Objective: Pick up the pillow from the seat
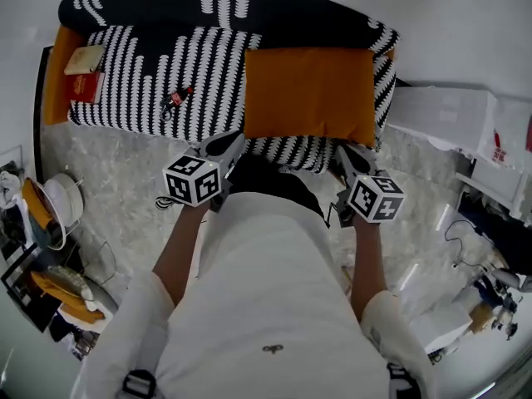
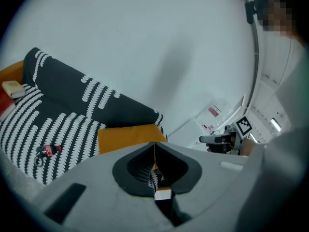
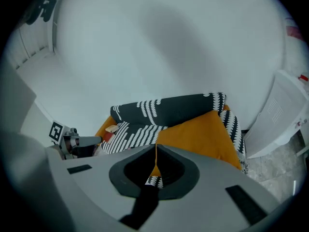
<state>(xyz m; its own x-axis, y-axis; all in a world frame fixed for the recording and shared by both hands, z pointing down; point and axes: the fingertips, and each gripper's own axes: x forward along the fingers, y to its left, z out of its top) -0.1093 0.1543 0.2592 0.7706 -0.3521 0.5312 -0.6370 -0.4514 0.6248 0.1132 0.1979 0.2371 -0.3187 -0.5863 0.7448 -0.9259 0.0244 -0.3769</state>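
The orange pillow (image 1: 307, 94) lies flat on the right half of the black-and-white patterned sofa seat (image 1: 158, 90). My left gripper (image 1: 226, 146) hovers at the seat's front edge, just left of the pillow's near corner, jaws shut and empty. My right gripper (image 1: 356, 156) is at the front edge below the pillow's right corner, also shut and empty. In the left gripper view the pillow (image 2: 128, 137) sits just beyond the closed jaws (image 2: 154, 148). The right gripper view shows the pillow (image 3: 203, 132) ahead and right of its closed jaws (image 3: 155, 151).
A small red bottle (image 1: 176, 100) lies on the seat's middle. A red book with a pale one on it (image 1: 85, 73) rests at the left end by an orange cushion (image 1: 58, 77). White furniture (image 1: 449, 115) stands right of the sofa; clutter (image 1: 50, 248) crowds the floor at left.
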